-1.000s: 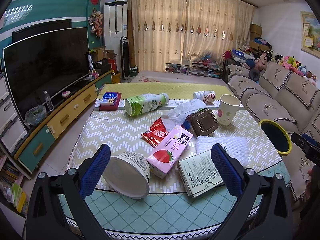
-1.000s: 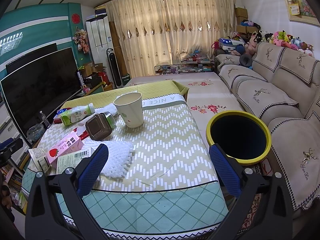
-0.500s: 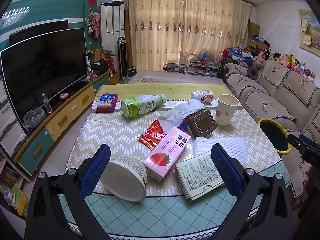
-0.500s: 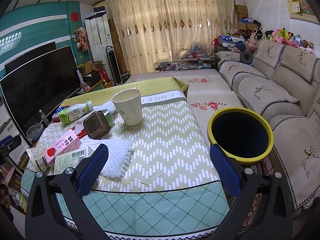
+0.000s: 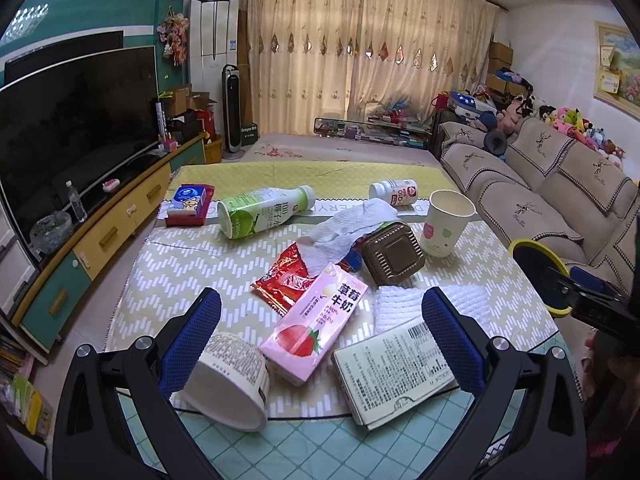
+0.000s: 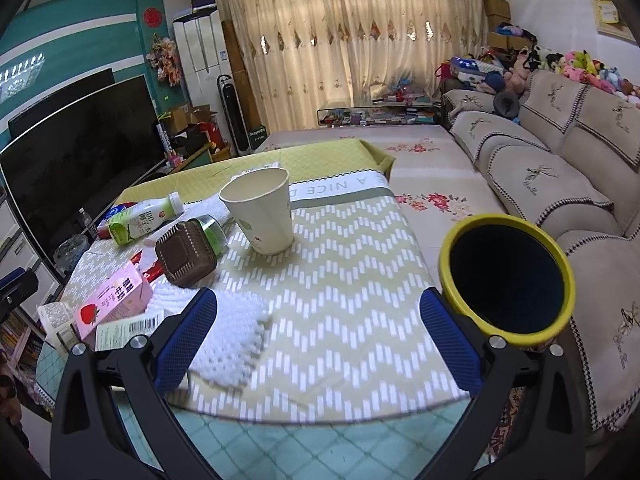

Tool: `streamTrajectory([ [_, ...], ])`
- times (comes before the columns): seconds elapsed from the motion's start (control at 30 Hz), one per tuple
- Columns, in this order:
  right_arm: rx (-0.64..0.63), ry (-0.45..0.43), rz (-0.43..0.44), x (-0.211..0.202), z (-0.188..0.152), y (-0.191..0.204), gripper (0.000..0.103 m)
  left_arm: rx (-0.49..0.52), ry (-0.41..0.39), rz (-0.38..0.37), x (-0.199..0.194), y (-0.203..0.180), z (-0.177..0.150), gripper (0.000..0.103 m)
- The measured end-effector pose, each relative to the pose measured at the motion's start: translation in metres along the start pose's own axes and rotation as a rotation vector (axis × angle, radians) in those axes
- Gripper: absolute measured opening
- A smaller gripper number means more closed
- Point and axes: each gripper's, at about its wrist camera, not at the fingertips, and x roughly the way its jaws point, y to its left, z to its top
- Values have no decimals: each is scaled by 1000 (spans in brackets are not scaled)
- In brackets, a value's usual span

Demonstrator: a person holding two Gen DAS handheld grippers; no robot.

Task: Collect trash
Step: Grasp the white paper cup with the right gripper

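Observation:
Trash litters the table (image 5: 192, 264): a tipped white tub (image 5: 228, 380), a pink strawberry milk carton (image 5: 316, 324), a flat paper box (image 5: 392, 364), a red wrapper (image 5: 282, 280), a brown square lid (image 5: 394, 256), a paper cup (image 5: 446, 222) and a green bottle (image 5: 260, 210). My left gripper (image 5: 320, 340) hangs open just over the carton. My right gripper (image 6: 318, 334) is open above the table's near right part, beside white foam netting (image 6: 232, 340). The yellow-rimmed bin (image 6: 506, 278) stands off the table's right edge. The paper cup (image 6: 260, 210) stands ahead of the right gripper.
A sofa (image 6: 560, 184) runs along the right behind the bin. A TV (image 5: 72, 128) on a low cabinet lines the left wall. A small white bottle (image 5: 394, 192), crumpled tissue (image 5: 348, 232) and a red tray with a blue pack (image 5: 188, 204) lie farther back on the table.
Both grippers have crept forward over the table, so the trash and the bin look a little nearer. Both stay open and nothing has been picked up.

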Motion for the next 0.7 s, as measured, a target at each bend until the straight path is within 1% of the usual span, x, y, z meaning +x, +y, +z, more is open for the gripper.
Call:
streamTrajectory([
  [0.17,-34,24,16,32,18,14,97,-20,15,1,16,7,7,99],
  [0.4,-81,64,62,84,45,39,97,-34,31,12,35,17,13,99],
  [0.6,-99,94,57,124,65,51,97,-41,42,7,46,22,14,99],
  [0.7,-113,109,64,137,70,55,97,-53,43,-7,50,26,14,99],
])
